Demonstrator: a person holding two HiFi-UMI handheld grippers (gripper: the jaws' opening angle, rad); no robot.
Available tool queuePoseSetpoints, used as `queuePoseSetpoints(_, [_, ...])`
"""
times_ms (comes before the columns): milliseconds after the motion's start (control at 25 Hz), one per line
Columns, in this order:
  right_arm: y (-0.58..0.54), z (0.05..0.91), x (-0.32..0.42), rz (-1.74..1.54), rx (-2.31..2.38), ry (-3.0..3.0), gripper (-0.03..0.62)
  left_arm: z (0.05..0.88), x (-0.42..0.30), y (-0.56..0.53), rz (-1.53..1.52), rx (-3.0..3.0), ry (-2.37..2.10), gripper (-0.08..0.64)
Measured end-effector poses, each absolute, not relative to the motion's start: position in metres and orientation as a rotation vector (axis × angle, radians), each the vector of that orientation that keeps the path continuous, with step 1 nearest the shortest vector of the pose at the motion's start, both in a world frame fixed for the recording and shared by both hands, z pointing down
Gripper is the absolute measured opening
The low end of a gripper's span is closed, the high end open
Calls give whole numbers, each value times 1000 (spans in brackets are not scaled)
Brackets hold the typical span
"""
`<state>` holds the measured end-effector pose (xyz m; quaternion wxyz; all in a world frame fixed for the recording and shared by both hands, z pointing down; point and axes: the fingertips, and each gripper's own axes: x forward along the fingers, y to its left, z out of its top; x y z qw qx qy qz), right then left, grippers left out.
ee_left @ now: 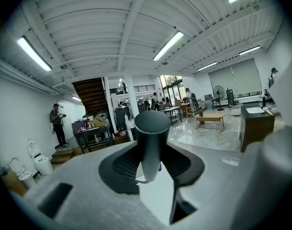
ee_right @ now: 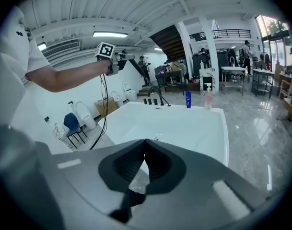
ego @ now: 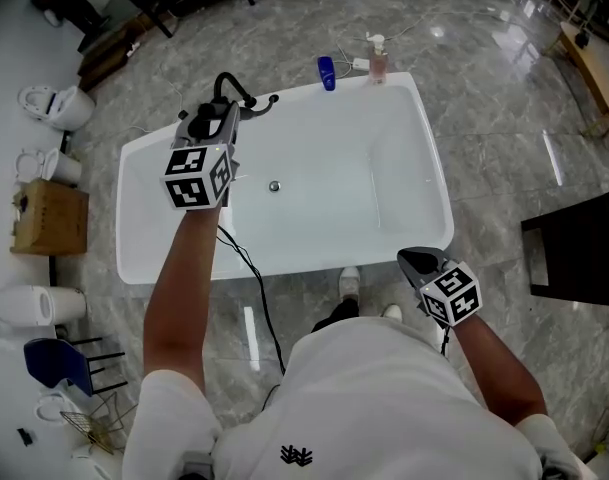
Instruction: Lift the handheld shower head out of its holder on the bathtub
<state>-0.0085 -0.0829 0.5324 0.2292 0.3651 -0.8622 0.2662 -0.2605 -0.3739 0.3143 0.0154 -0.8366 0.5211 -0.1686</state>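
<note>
Black, matte, round-barrelled: black handheld shower head (ee_left: 150, 143) clamped by its handle between the ribbed dark pads of the left gripper (ee_left: 153, 163), jaws partly closed and pressing on both sides of the barrel. In the right gripper view, held high in the raised left gripper, well above the white glossy bathtub (ee_right: 184, 123) and apart from the row of short black fittings (ee_right: 152, 101) on its far rim. Judged already out of its holder, with the lift near its end; cannot tell which fitting is the holder. Thin black hose (ego: 240, 90) looping by the tub's far left corner.

Right gripper (ee_right: 145, 145) idle over the tub's near right corner, jaws pressed together on nothing.

Next, by judgement:
- Keep the pinch firm, since a smooth round handle may roll between ribbed pads.
- Raise gently and mind the hose, likely stiff enough to tug the head sideways.
- Steer clear of the blue plastic bottle (ego: 326, 72) and the pink pump bottle (ego: 378, 60) at the tub's far end.

Hard, slick tub shell with rounded corners; small round metal drain (ego: 274, 185) in the basin; polished grey marble-patterned floor (ego: 484, 58) all around.
</note>
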Motion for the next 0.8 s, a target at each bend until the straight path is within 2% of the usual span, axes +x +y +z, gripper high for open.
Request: queuePoseSetpoints(800, [-21,531,9,693,871,-2425,12,257,-233,-235,-444,-2517,1639,138])
